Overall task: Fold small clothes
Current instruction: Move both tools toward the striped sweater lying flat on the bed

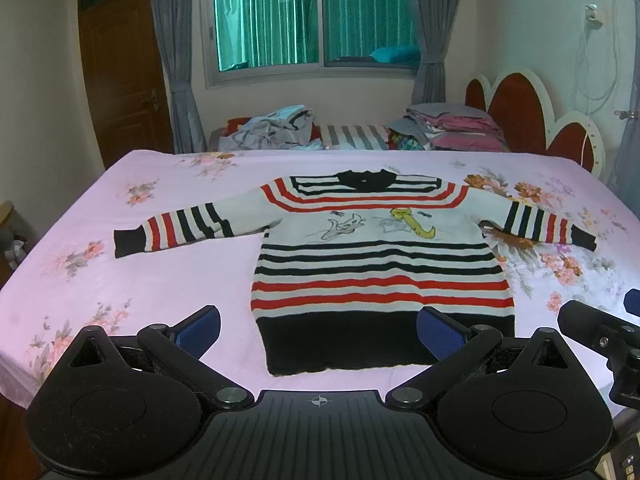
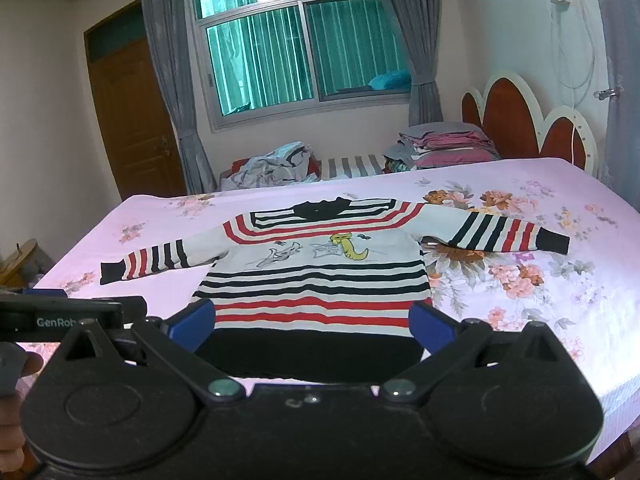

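My left gripper [image 1: 318,332] sits nearest, its blue-padded fingers [image 1: 200,330] spread wide with nothing between them, held just short of the sweater's black hem. My right gripper [image 2: 310,330] is just as wide apart and empty, its fingers [image 2: 434,330] framing that same hem from my right side. In the left view I can see part of my right tool [image 1: 600,334] at the frame's edge, just beside the left one.

The striped sweater [image 1: 380,264] lies flat and face up on the pink floral bedsheet [image 1: 160,276], collar away from me, both sleeves stretched out sideways. Its bands run black, red and white, with a cartoon print across the chest.

Beyond the bed, a loose heap of clothes [image 1: 276,130] lies near a stack of folded ones [image 1: 456,126], under the window [image 1: 312,20].
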`<state>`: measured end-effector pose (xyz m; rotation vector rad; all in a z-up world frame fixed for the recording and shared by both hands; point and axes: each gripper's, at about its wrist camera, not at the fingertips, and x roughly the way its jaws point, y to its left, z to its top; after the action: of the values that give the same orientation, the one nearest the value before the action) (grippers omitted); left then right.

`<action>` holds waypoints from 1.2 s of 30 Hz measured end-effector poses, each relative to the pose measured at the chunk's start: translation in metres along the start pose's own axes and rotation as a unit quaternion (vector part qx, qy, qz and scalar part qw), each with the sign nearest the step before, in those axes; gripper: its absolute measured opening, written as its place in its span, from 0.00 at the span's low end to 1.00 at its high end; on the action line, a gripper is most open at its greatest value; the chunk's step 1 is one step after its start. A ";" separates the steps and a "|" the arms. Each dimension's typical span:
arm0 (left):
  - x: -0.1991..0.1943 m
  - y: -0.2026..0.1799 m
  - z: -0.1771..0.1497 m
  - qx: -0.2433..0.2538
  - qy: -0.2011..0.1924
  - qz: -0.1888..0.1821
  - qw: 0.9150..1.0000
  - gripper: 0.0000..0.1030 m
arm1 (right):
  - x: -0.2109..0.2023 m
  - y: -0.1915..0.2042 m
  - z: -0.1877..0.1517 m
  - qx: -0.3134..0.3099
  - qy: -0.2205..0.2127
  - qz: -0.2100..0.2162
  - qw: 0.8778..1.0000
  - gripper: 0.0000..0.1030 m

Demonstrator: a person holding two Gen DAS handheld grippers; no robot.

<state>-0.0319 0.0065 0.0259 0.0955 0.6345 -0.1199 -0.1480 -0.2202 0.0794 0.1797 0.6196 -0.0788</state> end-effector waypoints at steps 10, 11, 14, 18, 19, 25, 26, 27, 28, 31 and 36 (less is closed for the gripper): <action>0.001 0.003 0.001 -0.003 0.001 0.003 1.000 1.00 | 0.004 0.006 0.000 -0.003 0.003 0.006 1.000 1.00; 0.002 0.004 0.001 -0.003 0.002 0.002 1.000 1.00 | 0.004 0.007 0.000 -0.003 0.003 0.004 1.000 1.00; 0.003 0.004 0.001 -0.003 0.001 0.004 1.000 1.00 | 0.004 0.007 0.000 -0.002 0.003 0.004 1.000 1.00; 0.004 0.003 0.002 -0.002 0.002 0.003 1.000 1.00 | 0.005 0.007 0.000 -0.001 0.004 0.004 1.000 1.00; 0.004 0.002 0.002 -0.002 0.003 0.003 1.000 1.00 | 0.006 0.006 0.000 -0.001 0.005 0.004 1.000 1.00; 0.006 0.000 0.003 -0.002 0.001 0.004 1.000 1.00 | 0.006 0.004 0.000 -0.001 0.004 0.004 1.000 1.00; 0.007 -0.001 0.003 -0.001 0.001 0.004 1.000 1.00 | 0.006 0.004 0.000 0.000 0.004 0.004 1.000 1.00; 0.008 -0.001 0.004 -0.001 0.001 0.005 1.000 1.00 | 0.007 0.003 0.000 0.000 0.004 0.004 1.000 1.00; 0.008 -0.001 0.004 -0.002 0.001 0.004 1.000 1.00 | 0.007 0.004 0.000 0.000 0.004 0.004 1.000 1.00; 0.010 -0.003 0.005 -0.001 0.001 0.006 1.000 1.00 | 0.007 0.004 0.000 0.000 0.005 0.004 1.000 1.00; 0.012 -0.002 0.005 0.000 0.002 0.006 1.000 1.00 | 0.010 0.002 0.000 0.000 0.007 0.006 1.000 1.00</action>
<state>-0.0198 0.0029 0.0233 0.0990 0.6380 -0.1080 -0.1397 -0.2180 0.0745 0.1837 0.6325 -0.0657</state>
